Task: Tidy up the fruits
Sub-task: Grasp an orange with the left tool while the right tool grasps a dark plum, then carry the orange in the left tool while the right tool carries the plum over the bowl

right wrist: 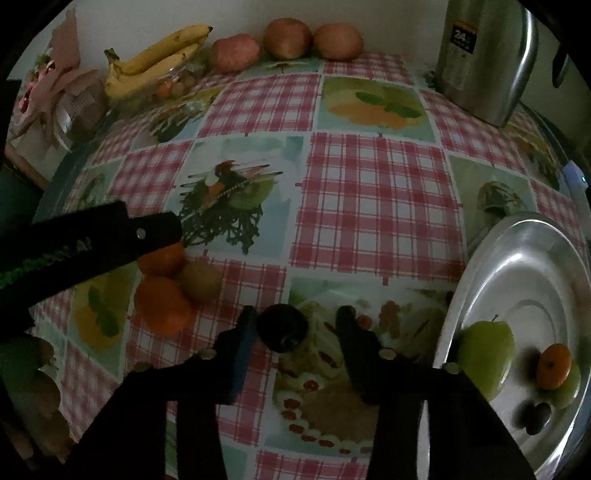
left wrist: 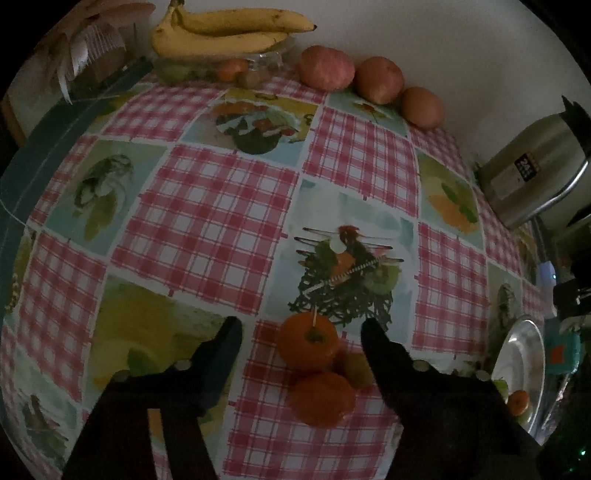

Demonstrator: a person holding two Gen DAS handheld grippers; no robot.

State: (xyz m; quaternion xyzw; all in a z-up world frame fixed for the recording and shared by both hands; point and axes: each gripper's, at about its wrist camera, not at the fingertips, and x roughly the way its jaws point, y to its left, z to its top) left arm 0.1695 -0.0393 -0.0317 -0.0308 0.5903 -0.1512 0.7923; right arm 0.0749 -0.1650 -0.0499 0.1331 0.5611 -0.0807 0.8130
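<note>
My left gripper [left wrist: 301, 328] stands open around a stemmed orange [left wrist: 308, 341], with a gap on both sides. A second orange [left wrist: 321, 398] and a brownish-green fruit [left wrist: 356, 369] lie just nearer, touching it. The right wrist view shows the same cluster of oranges [right wrist: 162, 304] and brownish-green fruit [right wrist: 199, 280] under the left gripper's finger [right wrist: 159, 229]. My right gripper [right wrist: 295, 319] is open around a dark round fruit [right wrist: 282, 328]; the fruit lies against the left finger and apart from the right one. A metal plate [right wrist: 524, 266] at the right holds a green apple [right wrist: 485, 350], a small orange [right wrist: 554, 365] and small dark fruit [right wrist: 537, 417].
Bananas [left wrist: 221, 31] rest on a glass bowl [left wrist: 273, 57] at the back wall, with three apples [left wrist: 378, 79] in a row beside it. A steel thermos jug [right wrist: 484, 55] stands at the back right. A checked tablecloth [right wrist: 369, 192] covers the table. Pink paper clutter [right wrist: 55, 92] sits at back left.
</note>
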